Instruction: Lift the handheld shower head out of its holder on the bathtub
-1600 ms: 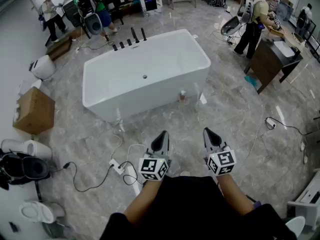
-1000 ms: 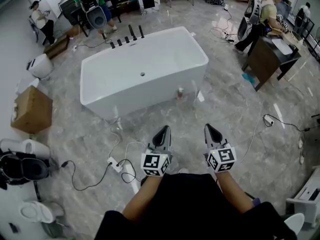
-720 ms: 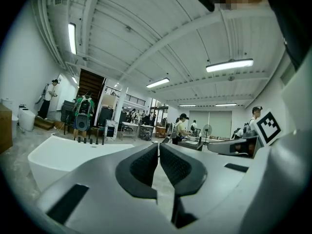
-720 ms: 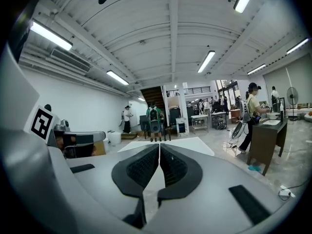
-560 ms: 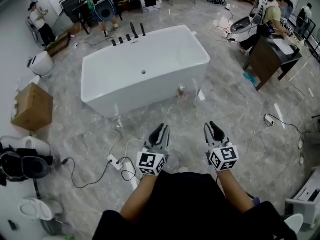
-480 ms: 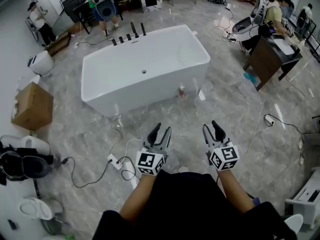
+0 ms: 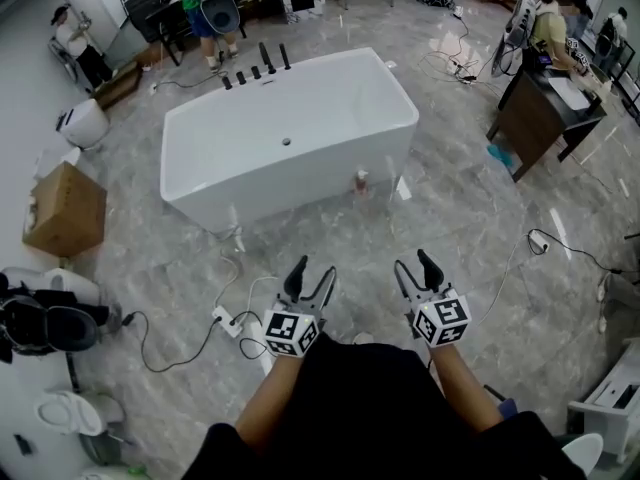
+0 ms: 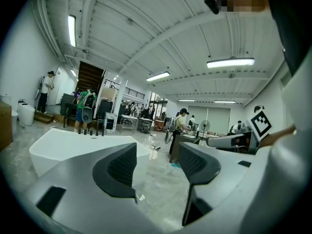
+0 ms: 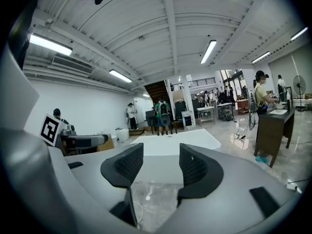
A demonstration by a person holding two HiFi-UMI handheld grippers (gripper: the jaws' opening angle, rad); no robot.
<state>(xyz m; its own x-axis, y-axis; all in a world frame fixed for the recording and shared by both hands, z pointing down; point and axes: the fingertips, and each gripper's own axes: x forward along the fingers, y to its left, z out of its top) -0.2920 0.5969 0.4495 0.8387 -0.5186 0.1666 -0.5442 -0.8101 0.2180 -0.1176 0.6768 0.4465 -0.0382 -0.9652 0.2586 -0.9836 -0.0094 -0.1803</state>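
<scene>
**Both hand-held grippers open and empty, well short of the tub**

The left hand-held gripper (image 7: 312, 271) and the right hand-held gripper (image 7: 414, 264) sit side by side in front of the person's body, each at the end of a bare forearm stretched forward. Both point almost level, tipped slightly down towards the bathtub. Their jaws have just been opening and now stand wide, with only bare floor showing between the dark ribbed pads.

Under them is grey marbled floor (image 7: 470, 218), with a white power strip (image 7: 222, 318) and loose cables just left of the left one.

The white bathtub (image 7: 300, 190) stands well apart, further ahead. A row of black fittings (image 7: 256, 68) lines its far rim. The handheld shower head (image 7: 284, 58) looks to be one of the two taller sticks at the right end, upright in its holder, but it is too small to be sure.
</scene>
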